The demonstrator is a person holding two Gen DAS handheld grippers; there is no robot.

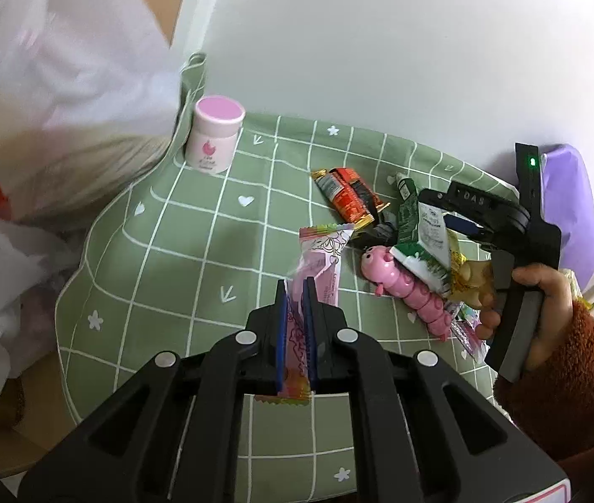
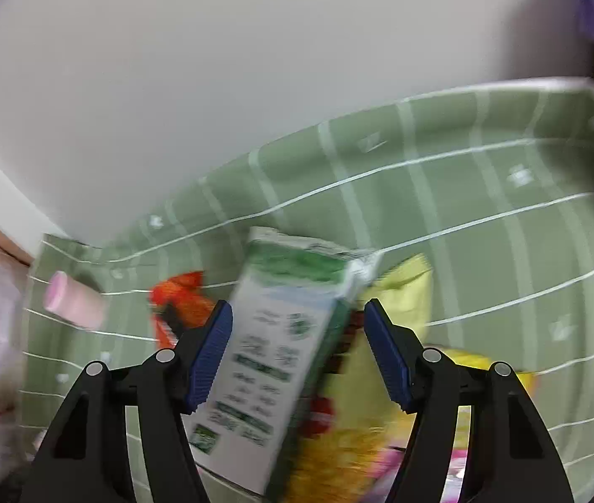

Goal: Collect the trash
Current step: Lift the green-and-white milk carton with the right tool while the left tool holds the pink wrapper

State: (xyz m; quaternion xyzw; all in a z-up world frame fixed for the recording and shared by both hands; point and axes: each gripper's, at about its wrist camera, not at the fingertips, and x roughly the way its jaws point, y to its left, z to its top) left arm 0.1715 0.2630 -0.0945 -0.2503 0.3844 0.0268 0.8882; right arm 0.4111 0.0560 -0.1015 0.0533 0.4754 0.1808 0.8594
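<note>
My left gripper (image 1: 297,289) is shut on a pink snack wrapper (image 1: 322,260), held just above the green checked cloth (image 1: 196,251). To the right lies a heap of litter: an orange wrapper (image 1: 347,197), a green sachet (image 1: 408,205) and a white-and-green milk carton (image 1: 426,247). My right gripper (image 1: 456,230) reaches into that heap. In the right wrist view its jaws (image 2: 297,314) stand wide around the carton (image 2: 271,335); the left pad is at the carton's edge and the right pad is clear of it. A yellow packet (image 2: 359,440) lies under the carton.
A pink segmented pig toy (image 1: 401,289) lies beside the heap. A pink-lidded jar (image 1: 215,138) stands at the cloth's far left corner. A white plastic bag (image 1: 45,84) hangs at the left. A purple object (image 1: 569,209) sits at the right by the wall. A hand in a brown sleeve (image 1: 548,314) holds the right gripper.
</note>
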